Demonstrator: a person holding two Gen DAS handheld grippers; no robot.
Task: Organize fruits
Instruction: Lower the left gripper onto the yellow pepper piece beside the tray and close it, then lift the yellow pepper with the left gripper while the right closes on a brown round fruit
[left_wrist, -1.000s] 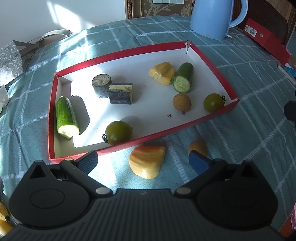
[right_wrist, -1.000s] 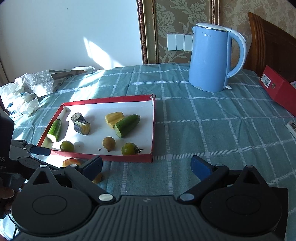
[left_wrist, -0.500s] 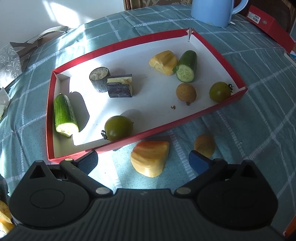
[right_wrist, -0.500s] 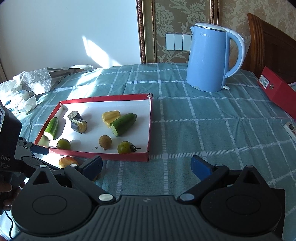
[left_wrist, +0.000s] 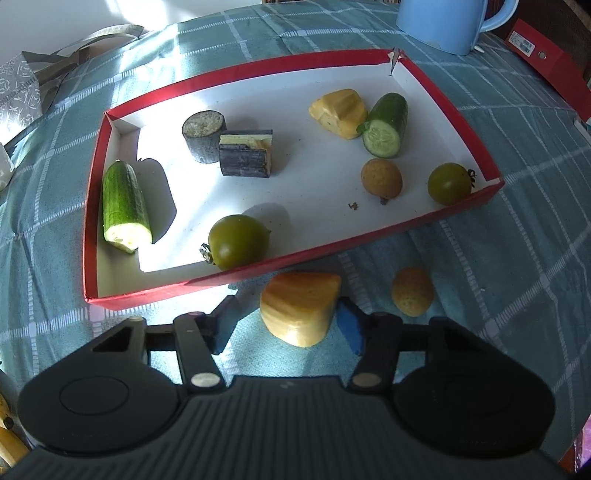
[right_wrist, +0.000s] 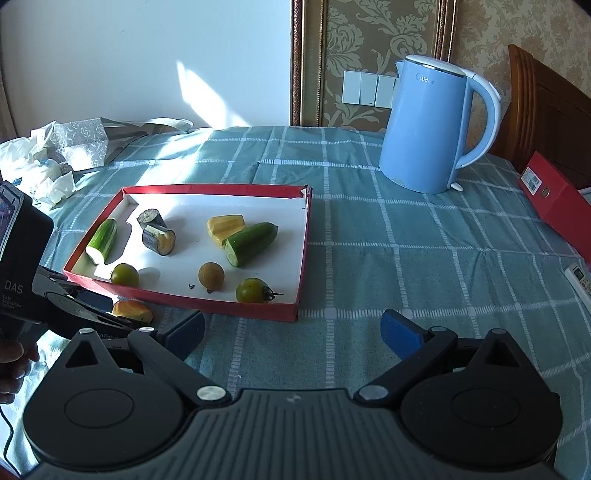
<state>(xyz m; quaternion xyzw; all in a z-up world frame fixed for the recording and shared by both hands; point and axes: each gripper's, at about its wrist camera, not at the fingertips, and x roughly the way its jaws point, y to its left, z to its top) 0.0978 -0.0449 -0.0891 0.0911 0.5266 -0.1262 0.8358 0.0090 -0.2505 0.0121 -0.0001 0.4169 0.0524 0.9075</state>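
Ahead of the tongs, a matt red cardboard tray (left_wrist: 373, 245) on woven checked teal cloth (right_wrist: 388, 258); beyond, a glossy blue plastic kettle (right_wrist: 424, 125).

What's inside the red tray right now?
In the red tray: two cucumber pieces, two eggplant chunks, a yellow wedge, two green tomatoes and a brown longan. The near wall hides a strip of floor.

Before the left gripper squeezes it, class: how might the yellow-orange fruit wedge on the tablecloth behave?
The yellow-orange fruit wedge looks like soft cut flesh, so it probably bruises under firm pressure. It rests on a flat face, unlikely to roll. The left gripper brackets it, right finger close against it; uneven closing may slide it sideways.
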